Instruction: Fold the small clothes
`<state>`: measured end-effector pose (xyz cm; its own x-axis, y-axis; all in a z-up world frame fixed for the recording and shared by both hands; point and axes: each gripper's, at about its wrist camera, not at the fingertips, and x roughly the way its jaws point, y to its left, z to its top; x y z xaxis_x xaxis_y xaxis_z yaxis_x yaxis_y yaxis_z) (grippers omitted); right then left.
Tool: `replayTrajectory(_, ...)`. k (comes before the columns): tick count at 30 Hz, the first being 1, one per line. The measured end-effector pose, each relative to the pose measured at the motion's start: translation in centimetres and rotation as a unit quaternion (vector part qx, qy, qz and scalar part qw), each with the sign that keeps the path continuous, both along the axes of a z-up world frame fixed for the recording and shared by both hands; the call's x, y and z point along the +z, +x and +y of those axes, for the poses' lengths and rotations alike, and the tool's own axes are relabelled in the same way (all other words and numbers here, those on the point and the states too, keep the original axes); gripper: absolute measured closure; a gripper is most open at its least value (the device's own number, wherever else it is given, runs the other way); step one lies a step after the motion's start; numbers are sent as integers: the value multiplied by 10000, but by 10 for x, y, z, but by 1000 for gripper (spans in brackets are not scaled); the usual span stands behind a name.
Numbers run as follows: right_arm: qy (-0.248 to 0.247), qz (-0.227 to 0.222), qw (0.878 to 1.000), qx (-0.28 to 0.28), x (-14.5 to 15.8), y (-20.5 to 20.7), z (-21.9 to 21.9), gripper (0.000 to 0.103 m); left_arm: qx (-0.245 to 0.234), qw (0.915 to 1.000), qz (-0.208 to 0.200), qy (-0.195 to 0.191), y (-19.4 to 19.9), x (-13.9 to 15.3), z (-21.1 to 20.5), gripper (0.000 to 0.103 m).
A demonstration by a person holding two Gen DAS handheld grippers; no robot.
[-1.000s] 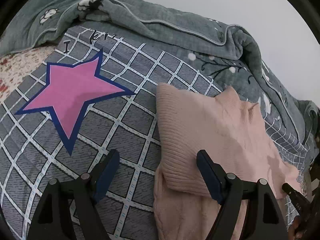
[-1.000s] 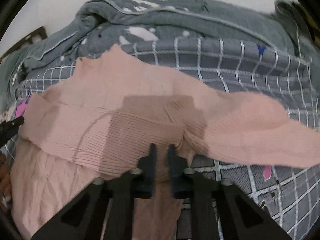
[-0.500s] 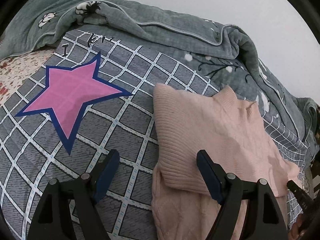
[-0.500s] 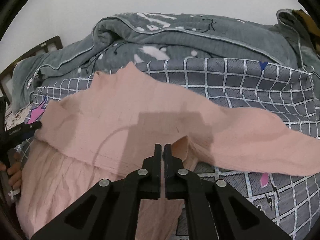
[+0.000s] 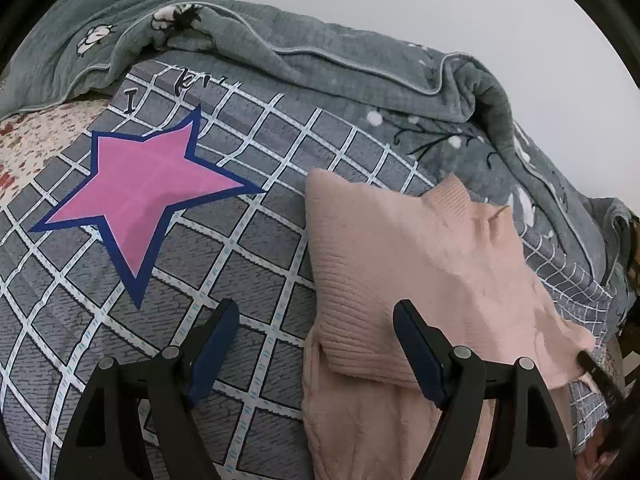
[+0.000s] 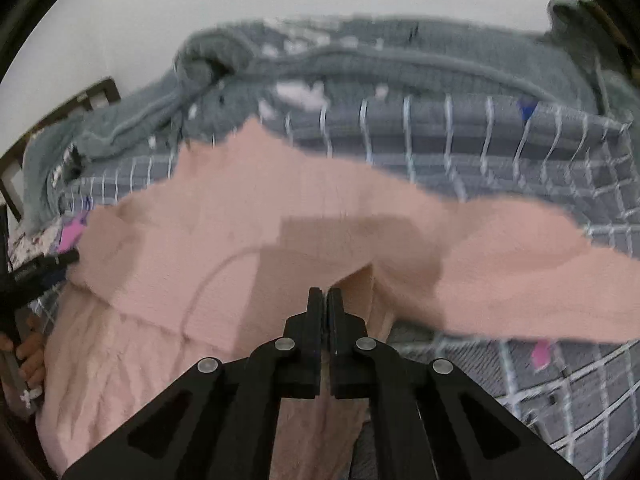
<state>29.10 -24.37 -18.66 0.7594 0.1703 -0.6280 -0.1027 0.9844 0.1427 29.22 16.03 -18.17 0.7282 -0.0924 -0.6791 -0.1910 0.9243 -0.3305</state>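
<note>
From the left wrist view, the pink knit sweater (image 5: 420, 280) lies on the bed's checked cover (image 5: 248, 248), filling the lower right of the frame, one ribbed panel already folded over the fluffier layer beneath. The left gripper (image 5: 316, 344) hangs with its fingers spread wide, nothing between the pads; the sweater's left edge sits between them.

From the right wrist view, which is blurred, the sweater (image 6: 248, 240) spans the middle, a sleeve trailing to the right edge. The right gripper (image 6: 325, 300) has its fingers pressed together; whether a fold of knit is caught there is hard to tell.

The knit looks soft, light and limp. It should drape and stretch, so take it at a ribbed hem or sleeve cuff.
</note>
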Motion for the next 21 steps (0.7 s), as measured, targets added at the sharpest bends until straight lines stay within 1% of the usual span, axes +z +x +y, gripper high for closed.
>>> replayTrajectory(2, 118, -201, 9997, -67, 8, -1, -8, 102, -25, 10000, -45, -23, -1, 1, 0, 25)
replayTrajectory(3, 147, -171, 9997, -80, 8, 1, -9, 102, -36, 10000, -46, -36, -1, 2, 0, 25)
replayTrajectory(7, -21, 374, 9992, -128, -15, 15, -7, 102, 13, 10000, 77, 2, 2, -1, 0, 25)
replayTrajectory(8, -45, 431, 9990, -137, -16, 16, -7, 102, 29, 9999, 122, 55, 3, -2, -1, 25)
replayTrajectory(10, -19, 373, 9992, -142, -12, 11, -9, 101, 29, 9995, 203, 239, 5, -3, -6, 25)
replayTrajectory(13, -168, 413, 9988, -210, -10, 7, -10, 100, -5, 9984, 282, 488, 6, -3, -12, 25)
replayTrajectory(15, -125, 483, 9986, -189, -11, 2, -13, 95, -31, 9979, 306, 571, 6, -3, -15, 25)
replayTrajectory(17, -59, 487, 9986, -200, -8, -5, -16, 76, -46, 9978, 322, 583, 5, -2, -15, 25)
replayTrajectory(19, -24, 372, 9989, -268, -2, -15, -21, 66, -49, 9978, 331, 579, 3, -2, -14, 24)
replayTrajectory(21, -119, 254, 9992, -301, 7, -27, -26, 60, -51, 9978, 323, 577, 0, -1, -13, 23)
